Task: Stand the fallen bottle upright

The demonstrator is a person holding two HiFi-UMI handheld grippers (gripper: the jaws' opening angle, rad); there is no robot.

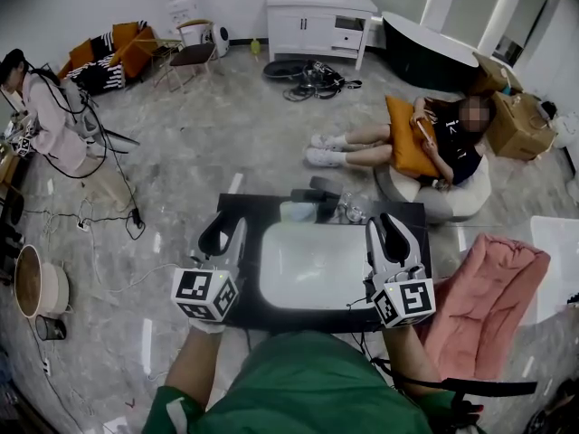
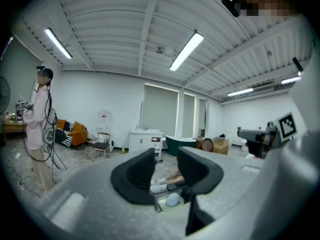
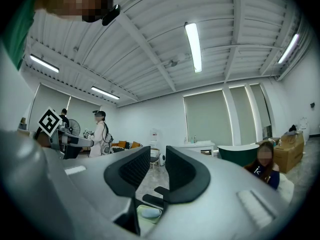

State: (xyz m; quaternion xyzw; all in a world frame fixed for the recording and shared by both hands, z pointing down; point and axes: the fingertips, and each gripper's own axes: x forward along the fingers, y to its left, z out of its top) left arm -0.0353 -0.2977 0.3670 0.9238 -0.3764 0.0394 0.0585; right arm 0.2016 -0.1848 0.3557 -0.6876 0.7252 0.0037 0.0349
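1. Head view: a black desk (image 1: 244, 208) carries a white basin (image 1: 312, 265). The left hand-held gripper (image 1: 226, 229) hangs over the desk's left edge and the right hand-held gripper (image 1: 384, 224) over the basin's right rim, both pointing away from the wearer. Behind the basin, near the desk's far edge, lies what looks like a clear bottle (image 1: 351, 212), on its side and well apart from both grippers. A soap dish (image 1: 297, 211) sits just left of it. A pink cloth (image 1: 488, 297) is heaped to the right of the desk.

2. Left gripper view: the left hand-held gripper (image 2: 166, 165) has its jaws spread, with only the room showing through the gap. The soap dish (image 2: 172, 200) shows below them. I cannot make out the bottle here.

3. Right gripper view: the right hand-held gripper (image 3: 158, 166) also has its jaws parted, more narrowly, with nothing between the pads. The soap dish (image 3: 149, 213) sits low in the gap. The bottle is not clear here either.
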